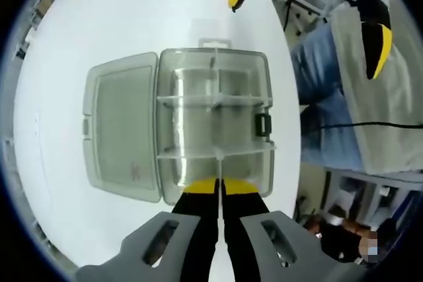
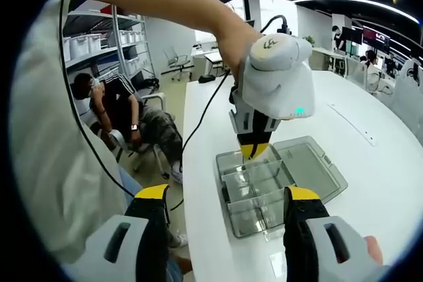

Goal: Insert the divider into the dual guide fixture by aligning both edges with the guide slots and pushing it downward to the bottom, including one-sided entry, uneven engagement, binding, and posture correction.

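Faint reddish mark on the open lid (image 1: 122, 138) in the left gripper view, too blurred to read; small dark emblem on top of the left tool's white housing in the right gripper view, likewise unreadable. No other legible writing.

Clear plastic box (image 1: 215, 125) lying open on the white desk (image 1: 99, 24), lid folded flat beside it, dark latch (image 1: 263, 124) on the box's far side from the lid. Inside the box, transparent walls splitting it into several compartments.

Left tool (image 1: 219, 185) pointing straight down at the box's near edge, yellow-tipped black jaws pressed together, apparently pinching the edge of a thin clear divider (image 1: 217, 123) standing in the middle of the box along the jaw line; exact grip hard to confirm through the transparent plastic. Seen from the right gripper view, left tool (image 2: 253, 150) held vertical over the box (image 2: 264, 193), bare forearm reaching in from above, hand (image 2: 232, 44) wrapped round the white housing, cable trailing off behind.

Right tool (image 2: 228, 196) held off the desk, short of the box, jaws wide apart and gripping nothing; its yellow tips also visible high up in the left gripper view (image 1: 310, 21).

Seated person (image 2: 125, 120) on a chair beside the desk, shelves with bins behind.
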Motion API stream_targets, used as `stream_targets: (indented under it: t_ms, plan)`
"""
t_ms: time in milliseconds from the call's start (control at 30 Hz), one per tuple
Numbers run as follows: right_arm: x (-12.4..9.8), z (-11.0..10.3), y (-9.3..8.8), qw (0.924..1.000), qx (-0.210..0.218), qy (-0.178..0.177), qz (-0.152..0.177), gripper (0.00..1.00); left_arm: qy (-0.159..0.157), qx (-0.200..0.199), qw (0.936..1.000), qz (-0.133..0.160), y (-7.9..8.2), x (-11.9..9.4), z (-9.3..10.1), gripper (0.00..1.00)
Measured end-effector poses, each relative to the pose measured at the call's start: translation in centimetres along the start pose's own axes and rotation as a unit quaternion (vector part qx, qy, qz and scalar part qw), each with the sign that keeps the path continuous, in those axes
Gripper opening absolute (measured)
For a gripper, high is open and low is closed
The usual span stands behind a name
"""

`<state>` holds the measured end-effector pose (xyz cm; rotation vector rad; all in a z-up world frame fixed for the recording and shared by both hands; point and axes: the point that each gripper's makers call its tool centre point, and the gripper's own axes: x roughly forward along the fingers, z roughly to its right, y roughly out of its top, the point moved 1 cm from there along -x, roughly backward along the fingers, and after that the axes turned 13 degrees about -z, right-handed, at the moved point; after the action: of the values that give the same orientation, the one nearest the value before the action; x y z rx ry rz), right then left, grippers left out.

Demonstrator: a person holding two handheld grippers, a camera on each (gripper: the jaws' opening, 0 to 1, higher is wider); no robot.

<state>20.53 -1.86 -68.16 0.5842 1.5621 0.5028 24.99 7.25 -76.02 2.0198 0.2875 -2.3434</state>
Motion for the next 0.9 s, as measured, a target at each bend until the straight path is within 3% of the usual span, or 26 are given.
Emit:
stream_targets:
  t_ms: [533,900]
  plan:
    - [0.59,-0.27,0.0,1.0,0.0,0.005,-0.001,0.67,0.004,-0.003,0.9996,-0.027,0.08,-0.23,-0.02,0.0]
    - [0.58,-0.21,-0.35,1.0,0.005,0.005,0.0,0.67,-0.004,0.014,0.9996,-0.024,0.19,-0.46,-0.04,0.0]
